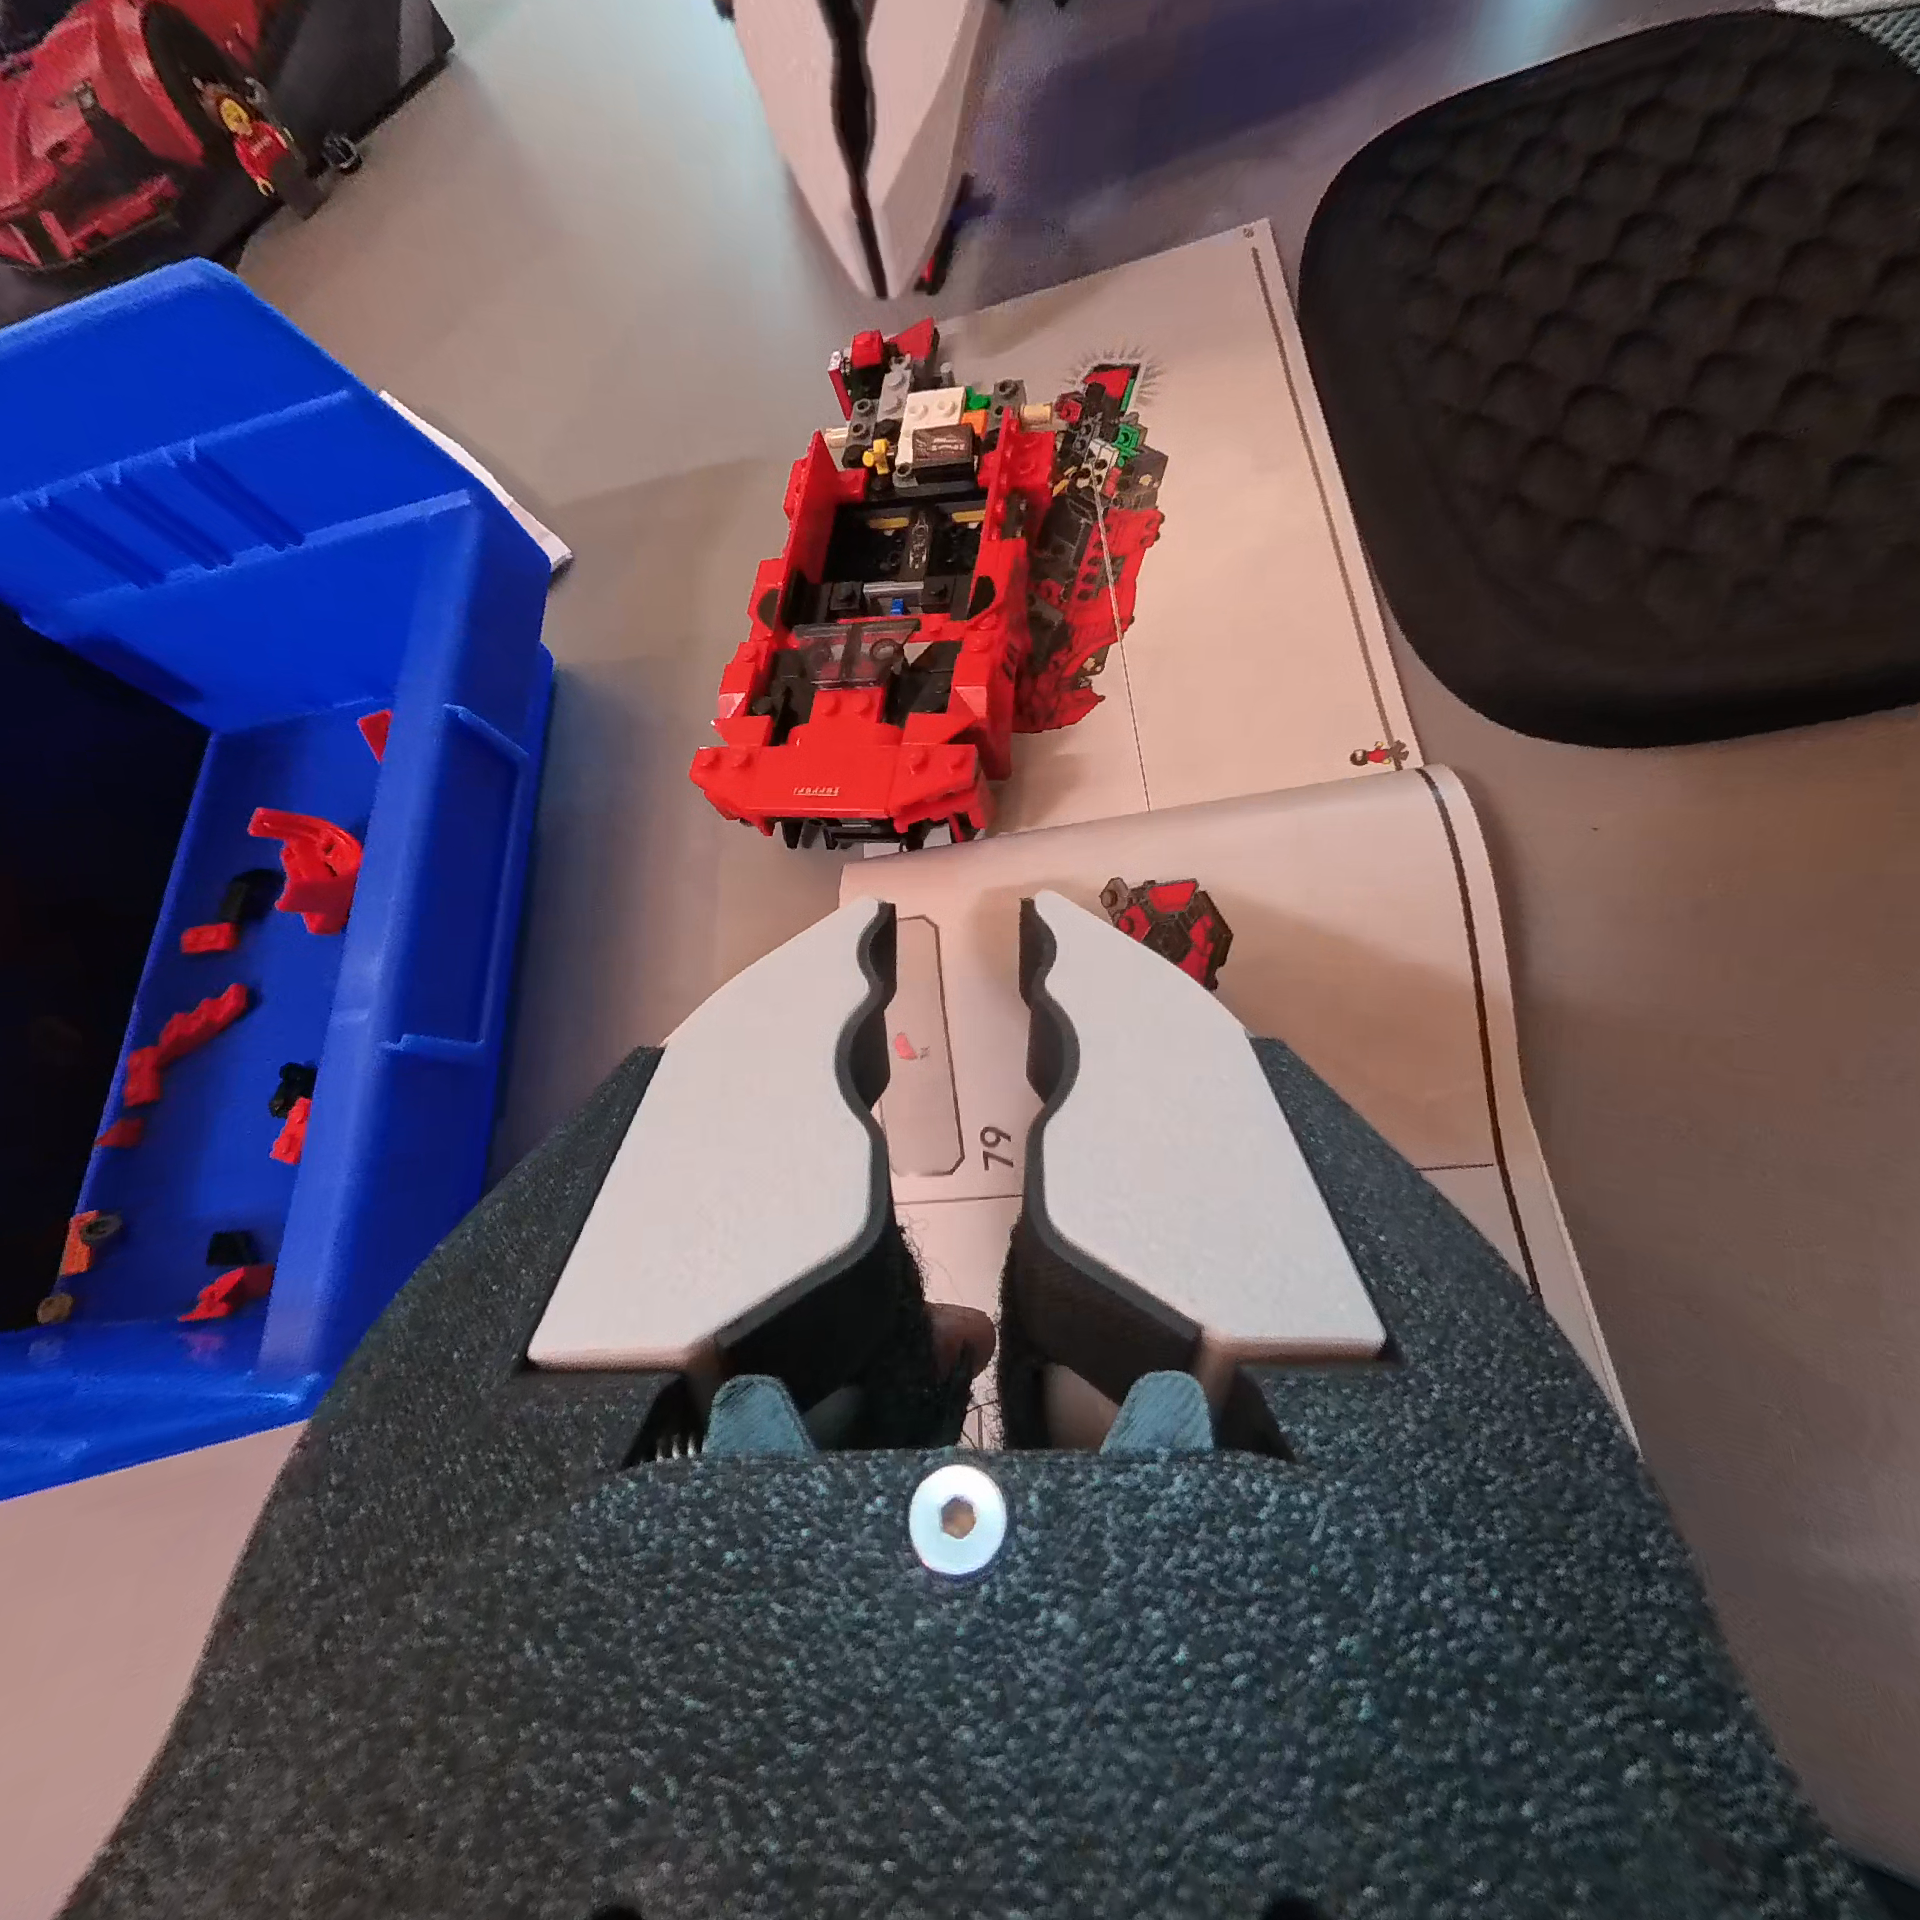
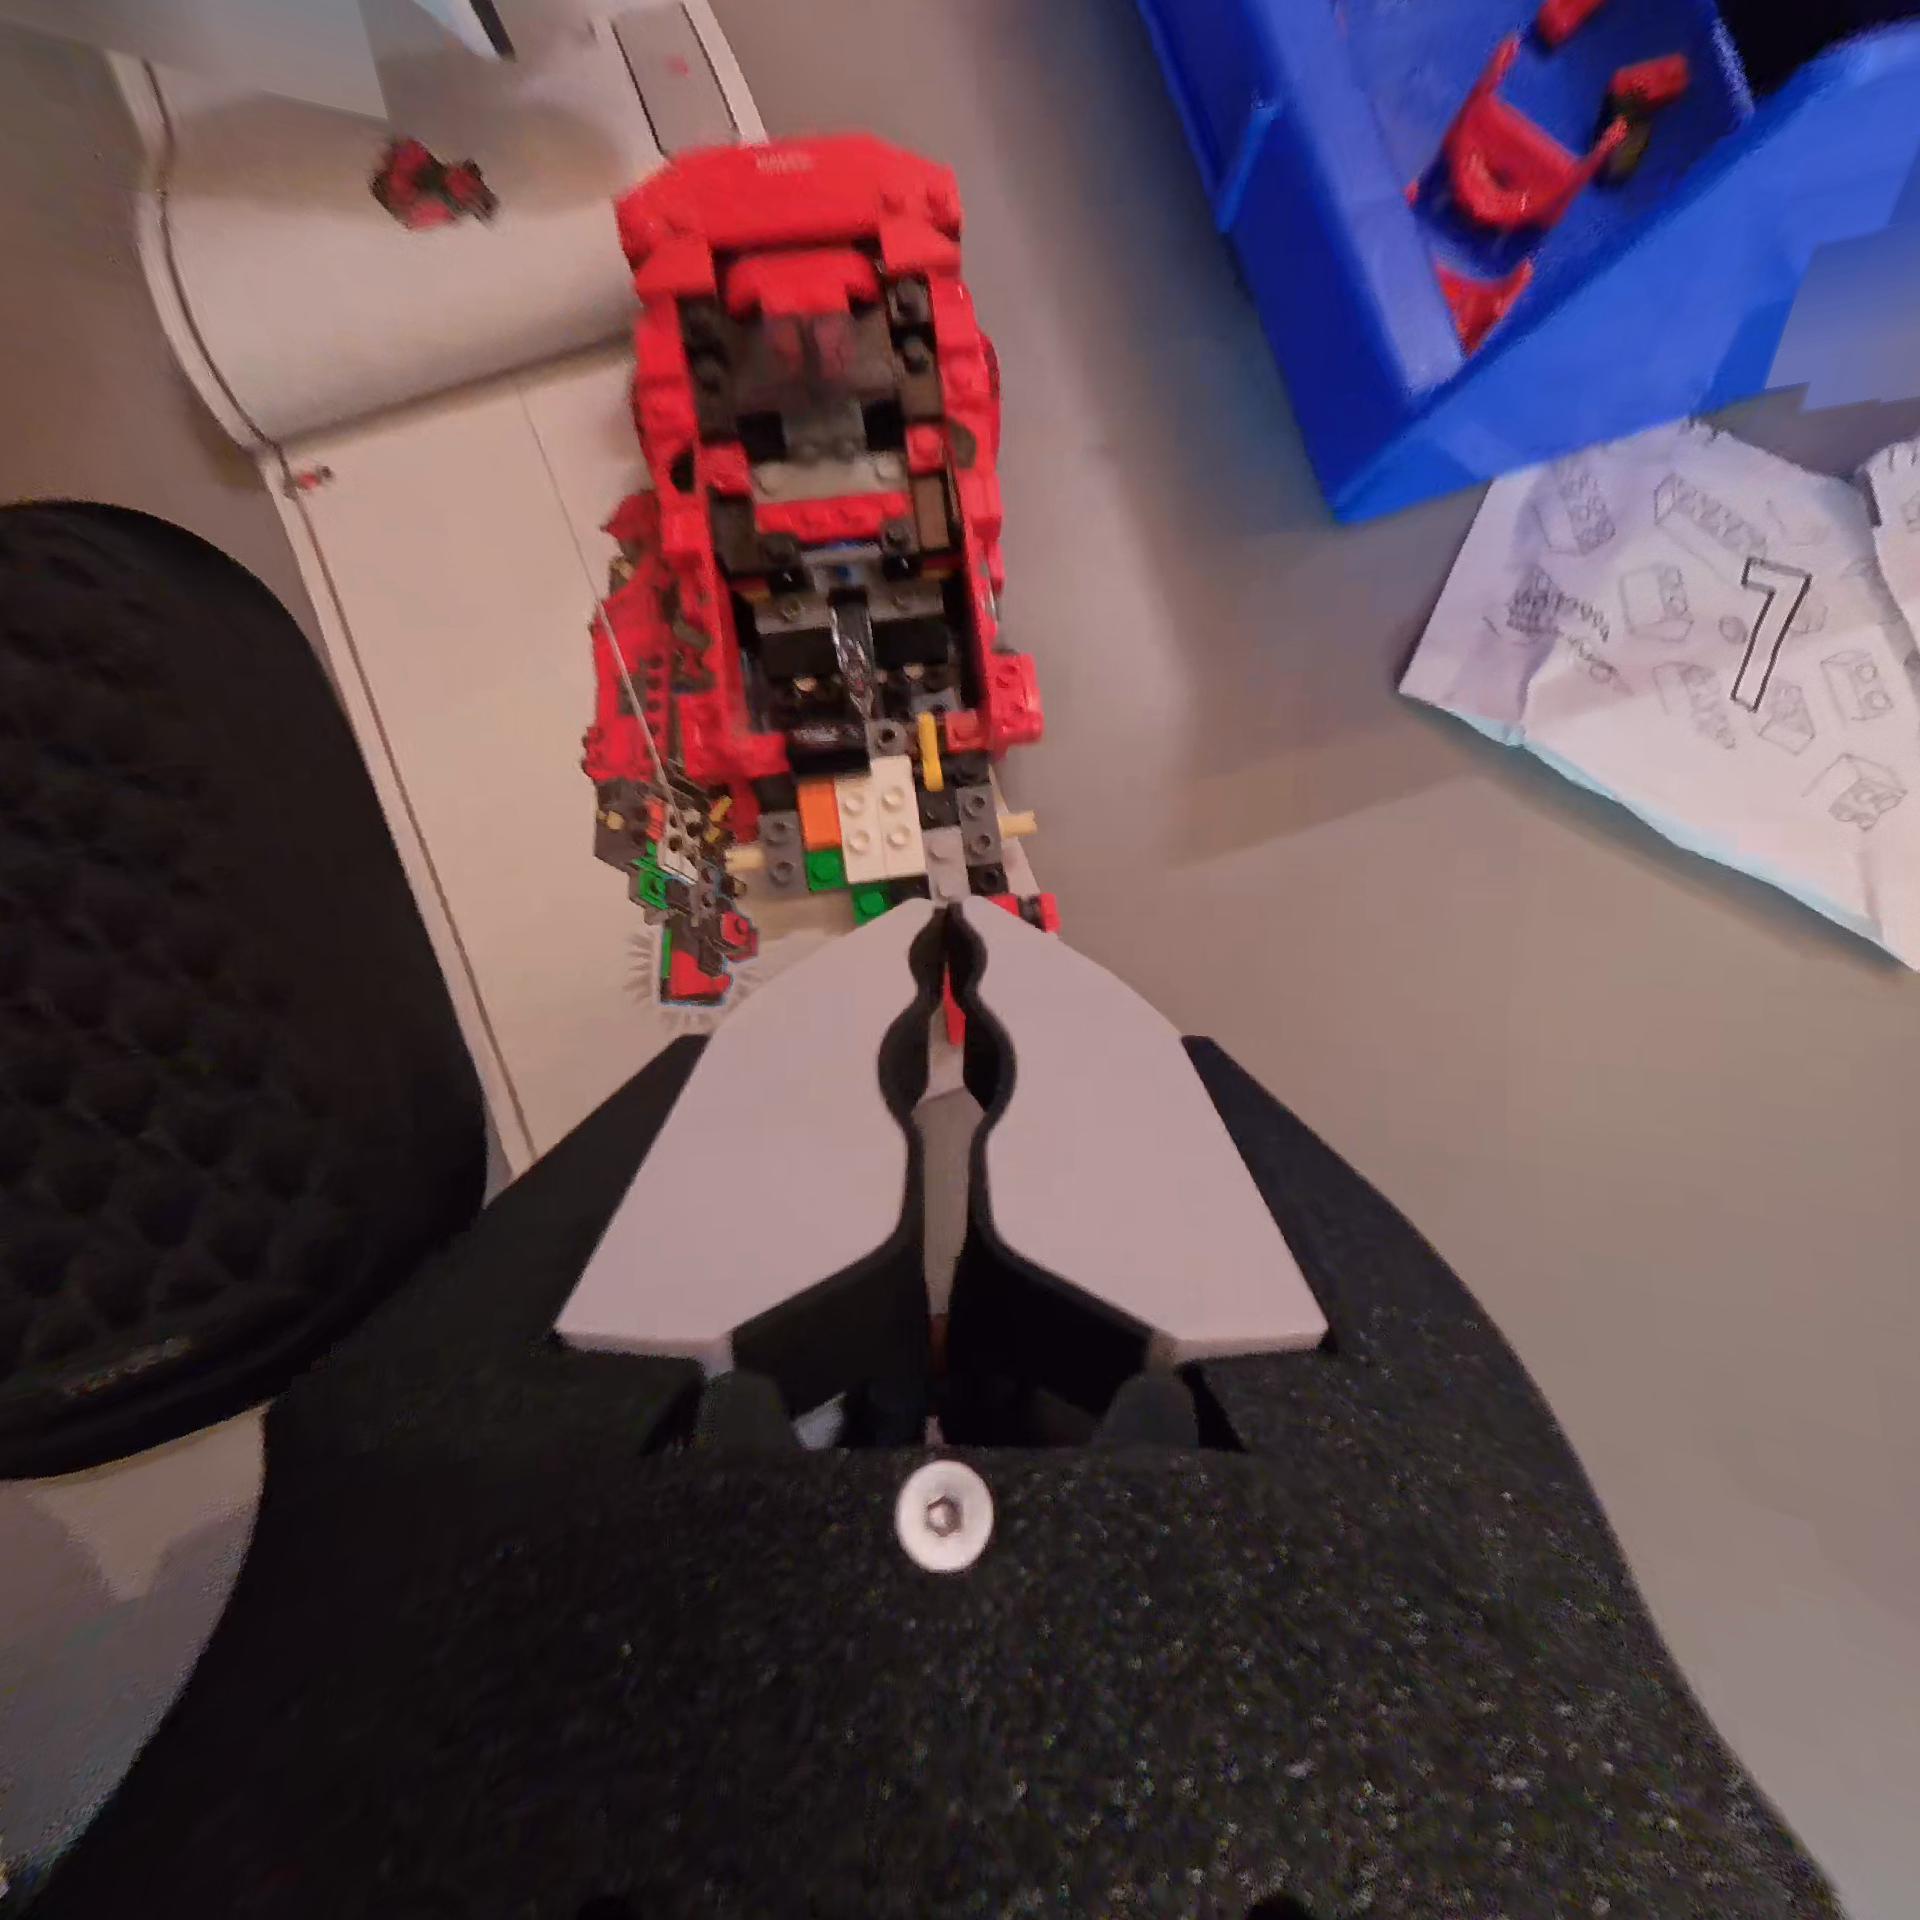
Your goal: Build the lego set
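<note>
A part-built red Lego car stands on the open instruction booklet. My left gripper is open and empty, hovering over the booklet's near page just short of the car's red end. In the right wrist view the car lies straight ahead. My right gripper is shut on a small thin red piece, its tips just at the car's multicoloured end. The right gripper also shows at the top of the left wrist view, beyond the car.
A blue bin with several loose red and black pieces stands left of the car, and shows in the right wrist view. A black dimpled pad lies right of the booklet. A crumpled white paper bag lies by the bin. The set's box stands far left. My right fingertips sit around 15 cm from my left ones.
</note>
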`<action>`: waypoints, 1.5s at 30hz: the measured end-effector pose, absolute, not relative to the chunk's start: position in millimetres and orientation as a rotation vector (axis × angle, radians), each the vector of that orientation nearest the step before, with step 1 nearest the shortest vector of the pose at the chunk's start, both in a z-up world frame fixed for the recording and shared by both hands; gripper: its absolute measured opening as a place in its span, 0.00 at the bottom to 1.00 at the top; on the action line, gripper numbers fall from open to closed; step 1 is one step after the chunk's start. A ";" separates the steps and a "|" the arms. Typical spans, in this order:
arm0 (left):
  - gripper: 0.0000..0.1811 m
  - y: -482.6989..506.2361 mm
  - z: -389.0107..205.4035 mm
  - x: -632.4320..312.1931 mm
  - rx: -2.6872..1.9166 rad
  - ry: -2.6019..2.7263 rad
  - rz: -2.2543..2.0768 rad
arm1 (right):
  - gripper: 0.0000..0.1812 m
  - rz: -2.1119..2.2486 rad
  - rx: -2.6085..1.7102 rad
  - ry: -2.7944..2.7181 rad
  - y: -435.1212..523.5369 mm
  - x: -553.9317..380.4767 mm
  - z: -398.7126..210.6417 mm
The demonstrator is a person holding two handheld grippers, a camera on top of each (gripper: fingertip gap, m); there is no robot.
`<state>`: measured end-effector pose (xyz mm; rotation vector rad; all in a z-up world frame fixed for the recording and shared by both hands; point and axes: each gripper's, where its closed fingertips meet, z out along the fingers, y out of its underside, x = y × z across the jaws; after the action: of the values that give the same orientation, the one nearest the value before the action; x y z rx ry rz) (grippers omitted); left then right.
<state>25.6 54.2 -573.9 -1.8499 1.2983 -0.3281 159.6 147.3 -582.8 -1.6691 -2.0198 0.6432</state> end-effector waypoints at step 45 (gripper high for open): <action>0.12 44.7 -593.7 35.7 -1.853 1.343 -0.403 | 0.22 0.417 -2.000 -1.473 172.3 197.7 -519.9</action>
<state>35.7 44.7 -593.7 -1.8528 1.3427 -0.4033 197.7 172.3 -519.9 -2.0002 -1.4734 0.4169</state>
